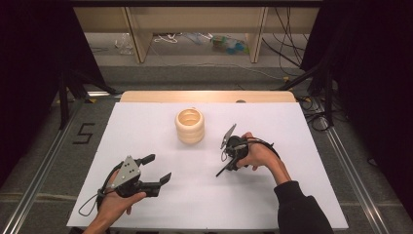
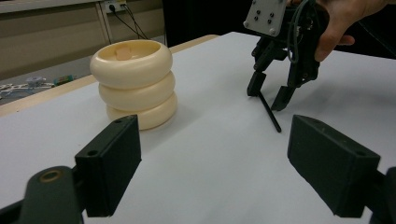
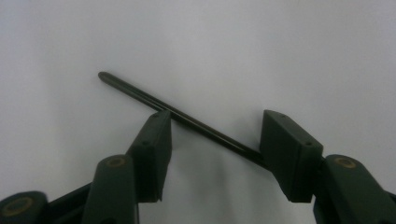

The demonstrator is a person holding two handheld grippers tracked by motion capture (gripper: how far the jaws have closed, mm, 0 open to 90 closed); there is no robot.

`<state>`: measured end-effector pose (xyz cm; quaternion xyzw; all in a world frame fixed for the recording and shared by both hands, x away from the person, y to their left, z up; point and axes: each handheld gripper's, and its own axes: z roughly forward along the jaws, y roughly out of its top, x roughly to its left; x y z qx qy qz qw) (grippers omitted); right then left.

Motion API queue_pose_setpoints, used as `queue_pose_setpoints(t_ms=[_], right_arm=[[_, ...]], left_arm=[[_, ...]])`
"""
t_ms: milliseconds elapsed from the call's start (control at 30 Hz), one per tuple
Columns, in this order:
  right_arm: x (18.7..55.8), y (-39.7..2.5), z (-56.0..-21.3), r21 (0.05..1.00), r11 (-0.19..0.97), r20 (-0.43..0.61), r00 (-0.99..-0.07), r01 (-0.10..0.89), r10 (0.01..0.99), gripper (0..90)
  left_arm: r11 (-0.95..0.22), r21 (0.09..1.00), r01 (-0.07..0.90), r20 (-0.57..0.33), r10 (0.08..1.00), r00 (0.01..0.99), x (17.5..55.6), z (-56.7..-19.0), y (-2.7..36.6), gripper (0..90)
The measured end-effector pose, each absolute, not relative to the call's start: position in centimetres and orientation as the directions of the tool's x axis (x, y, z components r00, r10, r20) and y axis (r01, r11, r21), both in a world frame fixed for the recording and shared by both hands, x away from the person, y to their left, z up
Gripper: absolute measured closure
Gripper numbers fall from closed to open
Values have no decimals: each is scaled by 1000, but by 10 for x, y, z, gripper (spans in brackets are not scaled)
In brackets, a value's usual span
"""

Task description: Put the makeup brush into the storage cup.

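Black thin rod (image 3: 187,120) lies flat on the white table surface (image 1: 272,195), crossing the gap between the spread jaws of the right gripper (image 3: 212,156), which points down over it without pinching it. Left gripper (image 1: 157,168) hovers near the front left, jaws spread, empty. Cream-coloured stack of three rings (image 1: 190,126) stands upright beyond both. A floor marking (image 1: 84,132) reads "5".

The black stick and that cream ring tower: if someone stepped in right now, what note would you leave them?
Right gripper: open, pointed down over the thin black stick, which lies on the white table between its jaws; not yet clamped.
Left gripper: open, holding nothing, near the front left.
Stack of three cream rings: upright mid-table, untouched.
Done: stick straddled. Left: probably close on it and lift.
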<state>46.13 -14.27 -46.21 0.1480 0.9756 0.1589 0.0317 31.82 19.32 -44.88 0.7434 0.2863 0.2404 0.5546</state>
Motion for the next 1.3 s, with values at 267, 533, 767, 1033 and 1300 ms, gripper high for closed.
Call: queue_pose_setpoints(t_ms=[267, 533, 767, 1033, 1300], right_arm=[[461, -145, -459, 299, 917, -31, -958, 262, 284, 622], [457, -143, -457, 257, 940, -36, -970, 222, 239, 686], [456, -141, -458, 252, 951, -40, -980, 179, 195, 745], [455, -136, -457, 221, 963, -45, -985, 156, 169, 795], [454, -134, -457, 208, 965, -50, -983, 161, 175, 814]], left_arm=[[-221, 962, 160, 38, 692, 721, 318, -449, 193, 177], [-222, 962, 162, 38, 692, 721, 318, -449, 193, 178], [-225, 961, 161, 41, 692, 721, 318, -449, 193, 179], [-225, 961, 162, 41, 694, 719, 318, -449, 193, 179], [-227, 961, 161, 43, 693, 720, 318, -449, 193, 180]])
